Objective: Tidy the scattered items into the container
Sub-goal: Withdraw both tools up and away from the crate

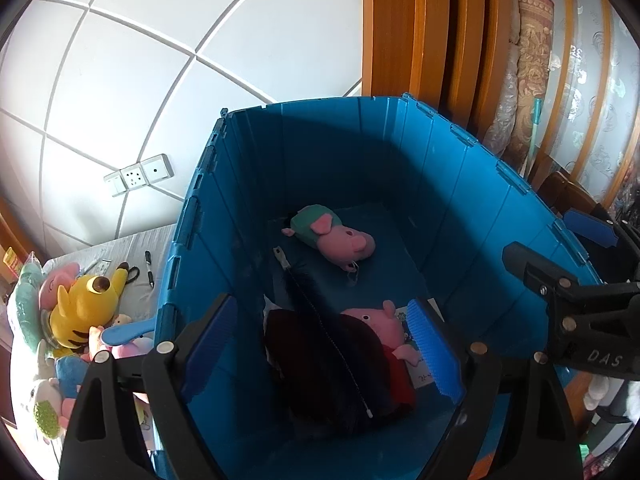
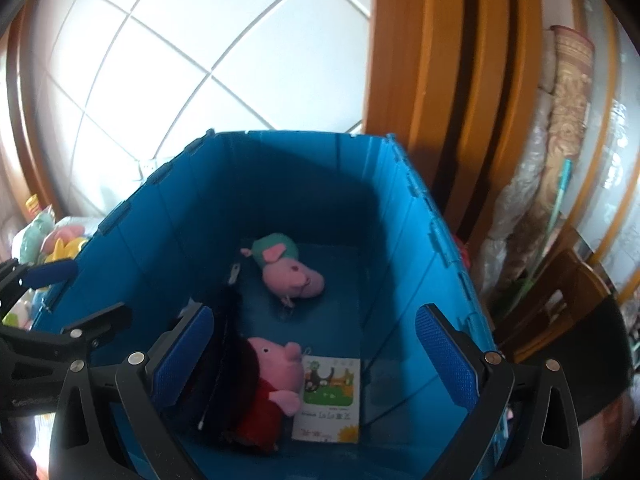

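White tiled wall backs a blue crate (image 1: 460, 184) already holding 2 pig plushes. Both grippers, left (image 1: 324, 354) and right (image 2: 314, 356), hover over it spread and empty. Beside the crate lies a yellow plush (image 1: 86, 308): probably light and squashy, best pinched across its body.

Left claw (image 1: 324, 354), right claw (image 2: 314, 360) wide apart, empty.

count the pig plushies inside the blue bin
2. One in a teal top lies toward the far end of the blue bin; one in red lies nearer, beside the booklet. Others may hide under the dark item.
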`<state>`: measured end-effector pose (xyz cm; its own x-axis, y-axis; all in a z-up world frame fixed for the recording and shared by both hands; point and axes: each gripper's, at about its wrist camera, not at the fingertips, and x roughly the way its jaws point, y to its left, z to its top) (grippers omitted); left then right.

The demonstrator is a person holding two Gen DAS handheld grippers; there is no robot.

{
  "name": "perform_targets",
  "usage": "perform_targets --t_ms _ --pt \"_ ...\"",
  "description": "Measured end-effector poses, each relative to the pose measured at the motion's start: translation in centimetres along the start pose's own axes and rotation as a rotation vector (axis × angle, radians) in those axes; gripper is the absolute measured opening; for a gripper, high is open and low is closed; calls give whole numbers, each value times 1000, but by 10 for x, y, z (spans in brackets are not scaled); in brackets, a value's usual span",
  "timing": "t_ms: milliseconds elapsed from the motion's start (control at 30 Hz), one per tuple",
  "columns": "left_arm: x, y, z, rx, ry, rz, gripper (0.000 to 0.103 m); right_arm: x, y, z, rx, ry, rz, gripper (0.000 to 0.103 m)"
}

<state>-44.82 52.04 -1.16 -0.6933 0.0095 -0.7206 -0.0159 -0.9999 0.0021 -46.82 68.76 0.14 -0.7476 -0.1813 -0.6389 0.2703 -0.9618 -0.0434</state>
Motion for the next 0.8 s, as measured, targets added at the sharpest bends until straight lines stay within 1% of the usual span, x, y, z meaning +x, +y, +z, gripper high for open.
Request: perform_targets --t_ms 100,167,300,400,533,633,800 --pt "-6 3 -4 -3 -7 10 88 -6 -4 -3 40 -4 29 102" --pt "-9 4 -6 -7 -12 4 88 -10 -6 -5 45 3 9 103" --pt "-16 7 -10 -2 -15 -18 88 -16 -9 -9 64 10 -4 103" --pt "-21 6 -15 8 -19 -13 88 -22 -6 -15 61 10 -7 103" --pt "-28 10 -23 2 -23 -37 88 -33 0 -22 54 -4 -18 103" --pt "-34 14 -32 7 -29 -30 88 -40 5 -27 61 -9 -12 103" --pt "-45 24 -46 2 -32 -25 88 -47 15 -39 55 6 -44 103"
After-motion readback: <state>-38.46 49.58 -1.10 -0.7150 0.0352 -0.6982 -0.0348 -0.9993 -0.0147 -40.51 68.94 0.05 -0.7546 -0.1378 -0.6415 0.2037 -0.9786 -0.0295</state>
